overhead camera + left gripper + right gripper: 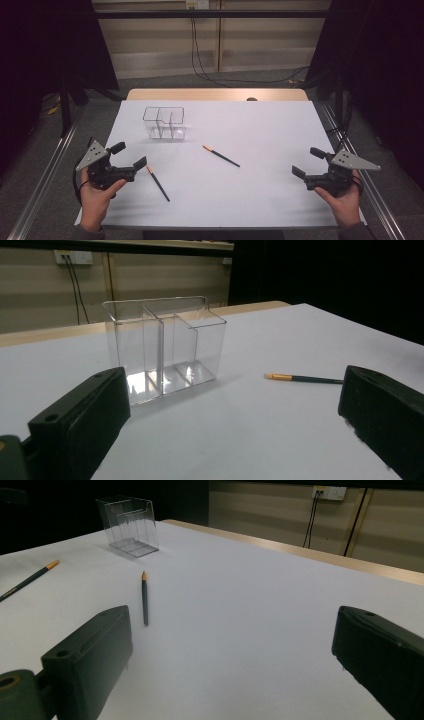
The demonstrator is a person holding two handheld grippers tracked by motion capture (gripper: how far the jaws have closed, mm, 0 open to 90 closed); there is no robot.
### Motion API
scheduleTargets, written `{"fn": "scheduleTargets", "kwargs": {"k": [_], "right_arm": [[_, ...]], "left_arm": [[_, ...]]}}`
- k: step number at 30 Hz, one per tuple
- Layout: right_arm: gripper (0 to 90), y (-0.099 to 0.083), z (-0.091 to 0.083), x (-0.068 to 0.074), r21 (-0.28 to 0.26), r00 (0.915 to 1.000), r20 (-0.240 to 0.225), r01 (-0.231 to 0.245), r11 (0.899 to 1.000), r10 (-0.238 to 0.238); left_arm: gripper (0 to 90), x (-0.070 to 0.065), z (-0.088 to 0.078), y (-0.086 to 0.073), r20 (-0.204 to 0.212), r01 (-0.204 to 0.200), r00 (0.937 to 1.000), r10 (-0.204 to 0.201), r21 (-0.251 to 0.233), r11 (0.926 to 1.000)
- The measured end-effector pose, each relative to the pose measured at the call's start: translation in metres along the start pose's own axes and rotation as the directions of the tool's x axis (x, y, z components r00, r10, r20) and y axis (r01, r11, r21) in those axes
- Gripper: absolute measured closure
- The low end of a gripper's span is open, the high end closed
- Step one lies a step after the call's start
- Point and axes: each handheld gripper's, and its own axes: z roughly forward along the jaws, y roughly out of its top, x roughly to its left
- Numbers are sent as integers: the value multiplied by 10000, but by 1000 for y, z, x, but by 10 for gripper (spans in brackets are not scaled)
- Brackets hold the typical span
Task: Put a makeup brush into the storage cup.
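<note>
Pencils: one (158, 183) lies on the white table (260, 125) just beside the left gripper (131, 155), the other (221, 156) at mid-table, well apart from the right gripper (307, 162), both grippers wide open and empty, clear compartmented holder (165, 122) beyond.

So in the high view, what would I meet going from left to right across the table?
Left hand-held gripper → dark pencil with an orange end nearest it → clear plastic divided holder, set farther back → second dark pencil with an orange end → right hand-held gripper. Both grippers are open and hold nothing.
</note>
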Motion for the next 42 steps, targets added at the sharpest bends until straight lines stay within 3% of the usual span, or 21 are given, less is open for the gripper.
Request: {"fn": "scheduleTargets", "kwargs": {"k": [11, 16, 22, 42], "right_arm": [[24, 1, 2, 1, 35, 10000, -8, 60, 10000, -60], [24, 0, 2, 1, 49, 10000, -3, 68, 10000, -68], [24, 0, -1, 2, 111, 10000, 2, 41, 9999, -41], [24, -2, -3, 2, 148, 10000, 16, 90, 9999, -90]], "left_arm": [[0, 0, 1, 0, 8, -62, 10000, 62, 157, 9999], [0, 0, 6, 0, 82, 125, 9999, -126, 141, 9998], [1, -1, 10, 1, -64, 104, 9999, -102, 290, 9995], [1, -6, 27, 4, 213, -59, 9998, 48, 512, 9987]]}}
